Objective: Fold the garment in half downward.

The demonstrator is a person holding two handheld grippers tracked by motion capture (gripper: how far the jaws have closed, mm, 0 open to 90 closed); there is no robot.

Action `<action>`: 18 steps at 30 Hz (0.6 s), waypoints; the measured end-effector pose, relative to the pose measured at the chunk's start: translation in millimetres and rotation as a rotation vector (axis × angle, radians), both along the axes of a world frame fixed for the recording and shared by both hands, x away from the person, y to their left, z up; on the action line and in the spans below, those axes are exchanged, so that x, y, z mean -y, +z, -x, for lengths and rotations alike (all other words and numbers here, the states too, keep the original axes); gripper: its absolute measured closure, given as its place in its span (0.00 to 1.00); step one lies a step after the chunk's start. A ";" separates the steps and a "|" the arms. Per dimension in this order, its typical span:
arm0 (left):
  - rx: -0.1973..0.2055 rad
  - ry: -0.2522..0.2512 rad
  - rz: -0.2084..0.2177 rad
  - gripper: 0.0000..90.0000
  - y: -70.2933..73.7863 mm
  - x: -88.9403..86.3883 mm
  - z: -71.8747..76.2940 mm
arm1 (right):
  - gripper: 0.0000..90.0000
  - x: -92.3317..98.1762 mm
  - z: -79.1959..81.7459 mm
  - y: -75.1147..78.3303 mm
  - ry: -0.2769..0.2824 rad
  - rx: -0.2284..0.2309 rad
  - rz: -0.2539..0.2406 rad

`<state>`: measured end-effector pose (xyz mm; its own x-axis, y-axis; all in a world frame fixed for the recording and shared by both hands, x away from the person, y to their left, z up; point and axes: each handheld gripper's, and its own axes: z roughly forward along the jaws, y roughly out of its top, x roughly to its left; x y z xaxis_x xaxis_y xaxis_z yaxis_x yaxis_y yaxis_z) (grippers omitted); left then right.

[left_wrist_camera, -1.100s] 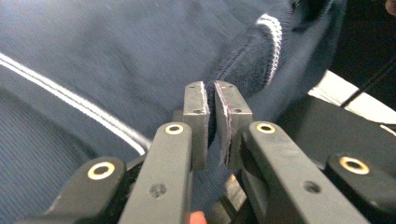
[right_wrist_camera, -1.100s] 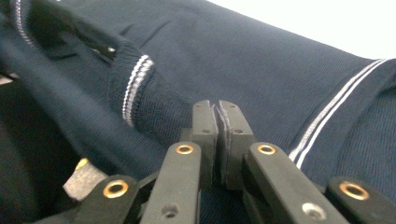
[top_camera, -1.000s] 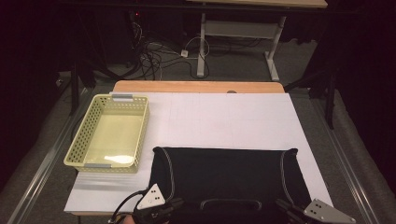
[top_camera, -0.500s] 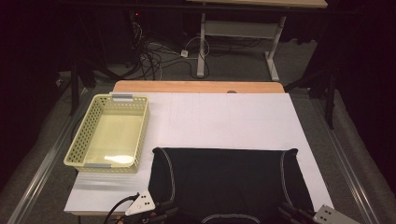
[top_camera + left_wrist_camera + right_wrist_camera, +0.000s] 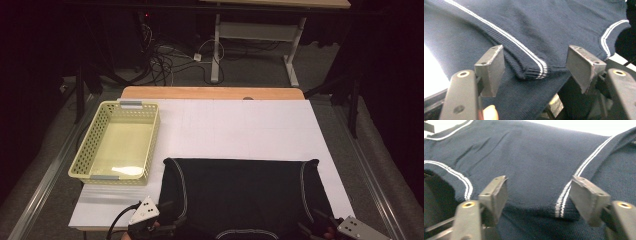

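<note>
Knitwear lies spread flat on the near half of the tabletop point(image 5: 240, 125): a dark navy sleeveless sweater point(image 5: 245, 192) with thin white stripes along its ribbed armholes and neckline, resting on the white sheet that covers the wood. Its near edge reaches the front of the tabletop, where both hands work.

The left claw point(image 5: 167, 220) sits at the sweater's near left corner, by the ribbed armhole. In the left gripper view its jaws have just been opening and stand apart, with the striped rib end of the sweater point(image 5: 534, 71) lying between them, the pads clear of the cloth.

The right claw point(image 5: 312, 227) is at the near right corner. Its jaws have likewise just been opening; in the right gripper view they stand wide over the fabric point(image 5: 536, 170), a white-striped rib running down between them, neither pad pressing on it.

A pale yellow perforated basket point(image 5: 80, 167) stands to the left of the sweater, just beside its far left corner.
</note>
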<state>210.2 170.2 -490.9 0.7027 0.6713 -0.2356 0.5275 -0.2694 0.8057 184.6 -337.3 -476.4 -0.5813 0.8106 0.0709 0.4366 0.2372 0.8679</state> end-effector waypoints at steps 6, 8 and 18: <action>-0.010 0.029 0.007 0.20 0.4 -3.0 -3.5 | 0.17 2.3 -2.3 -1.9 -0.031 0.013 -0.005; -0.012 0.037 0.006 0.16 0.5 -3.7 -4.7 | 0.16 3.9 -3.1 -2.4 -0.039 0.013 -0.010; -0.012 0.059 0.000 0.00 2.6 -1.3 -9.4 | 0.00 3.5 -7.5 -0.6 -0.079 0.040 0.003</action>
